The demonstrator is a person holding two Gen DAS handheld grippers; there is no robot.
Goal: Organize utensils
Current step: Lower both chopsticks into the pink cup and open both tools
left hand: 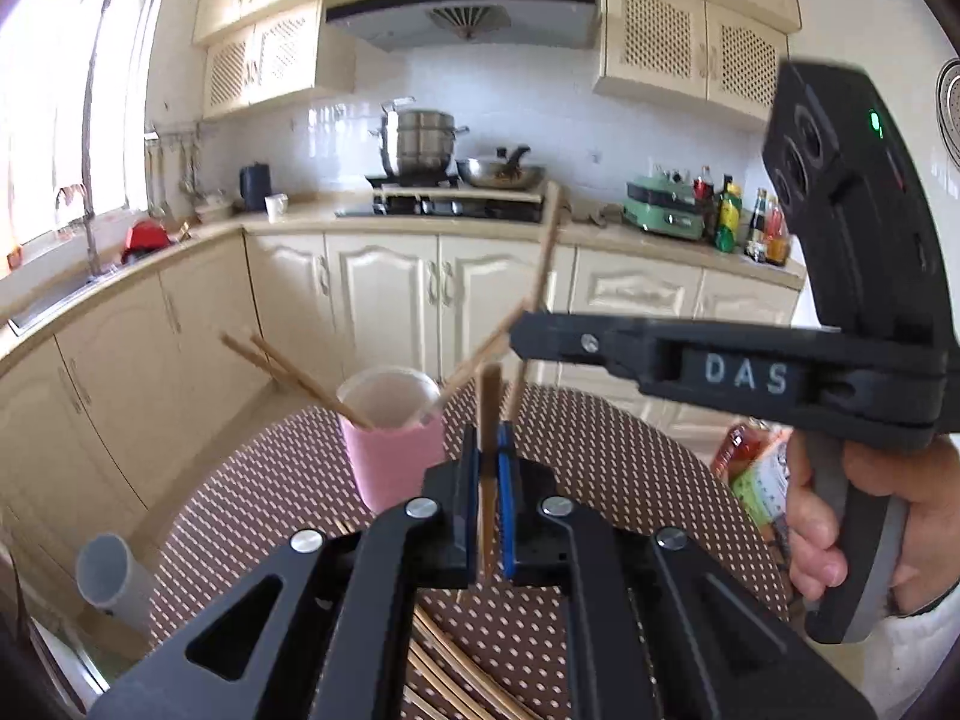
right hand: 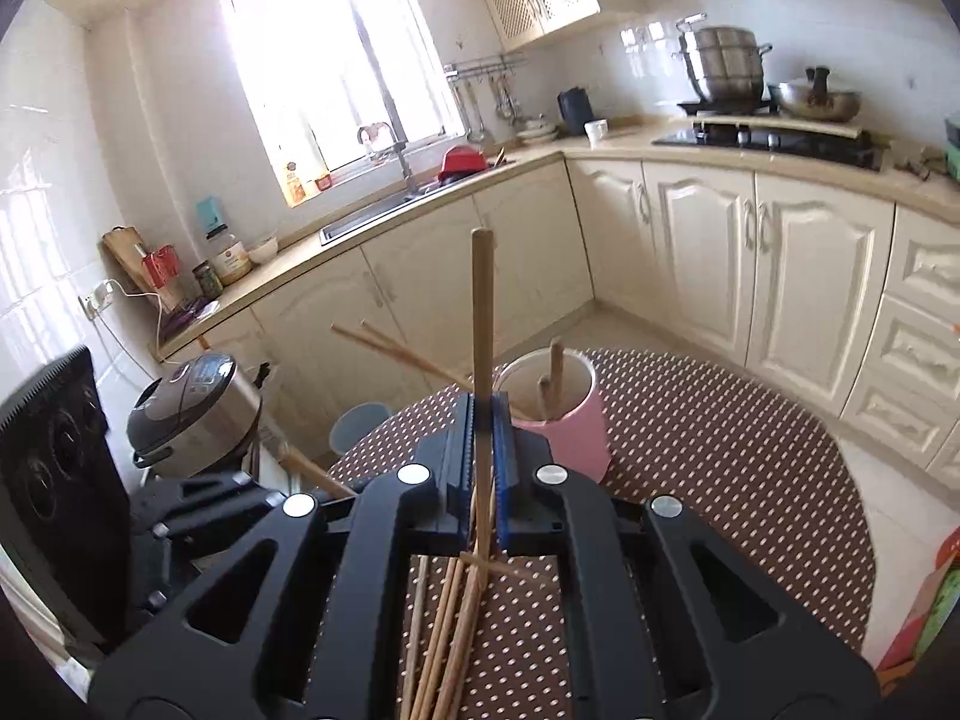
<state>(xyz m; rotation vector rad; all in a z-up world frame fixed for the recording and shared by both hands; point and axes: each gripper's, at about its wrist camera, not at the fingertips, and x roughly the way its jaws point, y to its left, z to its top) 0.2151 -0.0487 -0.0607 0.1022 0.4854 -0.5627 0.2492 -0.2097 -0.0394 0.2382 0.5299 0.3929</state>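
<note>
Task is partly complete. The pink cup stands upright on the dotted table and already holds several chopsticks: two lean out over its left rim in the left wrist view, and others show inside it in the right wrist view.

The left gripper is clamped on one chopstick, held near upright just beside the cup. The right gripper is likewise clamped on a single chopstick, upright and raised near the cup; neither stick is in the cup yet.

Outstanding: a loose bundle of chopsticks lies on the table below the grippers. By my judgement, both held sticks and that bundle are left to place
</note>
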